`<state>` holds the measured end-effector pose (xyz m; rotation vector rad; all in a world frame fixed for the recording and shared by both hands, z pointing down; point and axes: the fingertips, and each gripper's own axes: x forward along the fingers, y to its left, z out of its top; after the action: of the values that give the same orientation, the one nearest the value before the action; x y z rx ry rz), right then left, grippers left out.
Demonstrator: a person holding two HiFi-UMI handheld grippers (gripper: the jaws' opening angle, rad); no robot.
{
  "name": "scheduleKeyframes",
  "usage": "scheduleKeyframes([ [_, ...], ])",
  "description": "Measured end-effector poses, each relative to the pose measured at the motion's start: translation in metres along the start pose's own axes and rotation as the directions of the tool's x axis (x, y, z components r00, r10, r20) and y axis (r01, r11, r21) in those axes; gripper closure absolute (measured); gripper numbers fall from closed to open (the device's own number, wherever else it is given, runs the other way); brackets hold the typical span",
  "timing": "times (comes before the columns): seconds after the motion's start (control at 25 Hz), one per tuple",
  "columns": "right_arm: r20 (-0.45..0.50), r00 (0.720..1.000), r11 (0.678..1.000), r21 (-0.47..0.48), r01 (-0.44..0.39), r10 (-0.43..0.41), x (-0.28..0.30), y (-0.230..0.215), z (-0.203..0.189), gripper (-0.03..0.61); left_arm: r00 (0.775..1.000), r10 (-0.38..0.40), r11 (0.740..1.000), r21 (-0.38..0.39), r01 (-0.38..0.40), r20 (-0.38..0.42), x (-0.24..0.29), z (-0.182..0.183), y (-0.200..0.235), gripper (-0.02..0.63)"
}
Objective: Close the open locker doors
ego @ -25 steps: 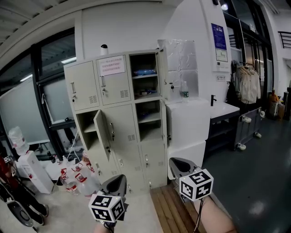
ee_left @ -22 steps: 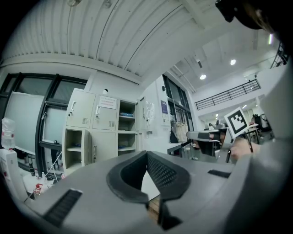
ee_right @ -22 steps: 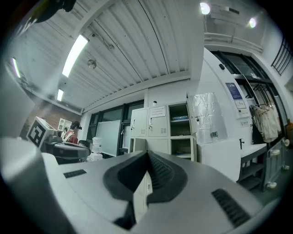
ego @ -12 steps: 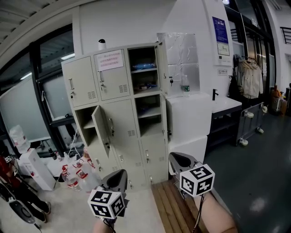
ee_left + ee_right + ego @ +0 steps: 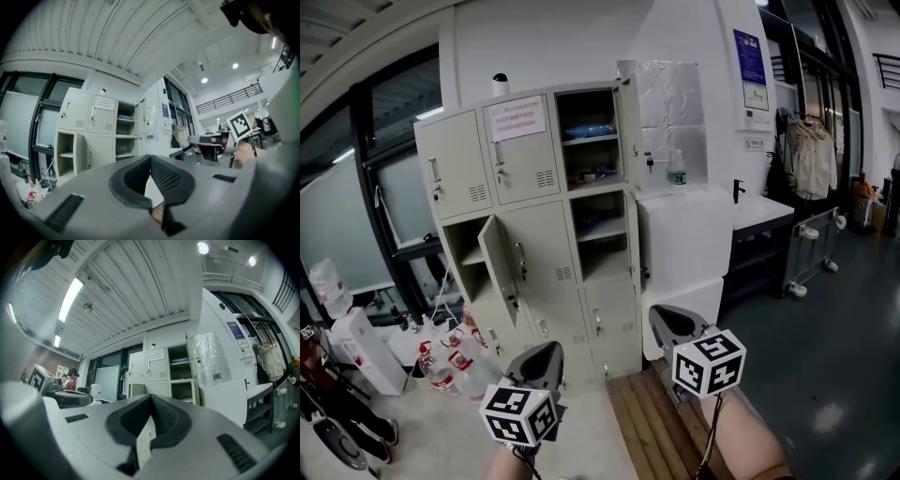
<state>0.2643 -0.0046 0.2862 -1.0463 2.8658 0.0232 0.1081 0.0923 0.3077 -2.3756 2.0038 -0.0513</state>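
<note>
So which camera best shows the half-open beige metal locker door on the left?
The head view: the beige door, ajar, shows face and handle. The left gripper view shows it tiny; the right gripper view, mostly behind jaws.

- Right gripper (image 5: pixel 151 398): grey jaws closed together, nothing between them.
- Lockers (image 5: pixel 157 369): beige bank at 12 o'clock above the jaw tips. The right-hand column stands open with its shelves showing.
- Open door (image 5: pixel 206 359): at 1 o'clock, swung right, covered in crinkled film.
- White counter (image 5: pixel 236 397): at 3 o'clock.
- Left gripper (image 5: pixel 84 398): at 9 o'clock.
- Ceiling light (image 5: pixel 70 298): lit strip at 10 o'clock.
</note>
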Motion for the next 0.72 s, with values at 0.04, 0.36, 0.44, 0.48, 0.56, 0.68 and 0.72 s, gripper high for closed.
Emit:
scheduleKeyframes([
  [0.04, -0.001, 1.0, 1.0, -0.002, 0.003, -0.003, 0.004, -0.001, -0.001, 0.578, 1.0, -0.003, 1.0, -0.003, 0.003, 0.001, 0.003, -0.001, 0.004, 0.61],
  [0.36, -0.018, 1.0, 1.0, -0.007, 0.023, -0.023, 0.062, -0.01, -0.007, 0.578, 1.0, -0.026, 0.999, -0.025, 0.026, 0.007, 0.045, -0.006, 0.051, 0.609],
  [0.44, -0.023, 0.999, 0.999, -0.004, 0.034, -0.034, 0.079, -0.013, -0.007, 0.578, 0.999, -0.034, 0.999, -0.029, 0.034, 0.009, 0.058, -0.004, 0.066, 0.61],
  [0.48, -0.025, 0.999, 0.999, -0.003, 0.04, -0.04, 0.088, -0.014, -0.007, 0.578, 0.999, -0.039, 0.999, -0.031, 0.04, 0.01, 0.064, -0.003, 0.073, 0.609],
  [0.56, -0.027, 0.998, 0.998, -0.002, 0.055, -0.055, 0.106, -0.016, -0.008, 0.578, 0.999, -0.052, 0.998, -0.032, 0.052, 0.012, 0.077, -0.002, 0.089, 0.609],
  [0.68, -0.025, 0.996, 0.997, -0.004, 0.082, -0.082, 0.133, -0.02, -0.007, 0.578, 0.997, -0.079, 0.996, -0.035, 0.079, 0.015, 0.096, -0.002, 0.112, 0.609],
  [0.72, -0.023, 0.996, 0.996, -0.003, 0.091, -0.091, 0.141, -0.021, -0.006, 0.578, 0.996, -0.089, 0.995, -0.035, 0.09, 0.015, 0.102, -0.002, 0.119, 0.609],
])
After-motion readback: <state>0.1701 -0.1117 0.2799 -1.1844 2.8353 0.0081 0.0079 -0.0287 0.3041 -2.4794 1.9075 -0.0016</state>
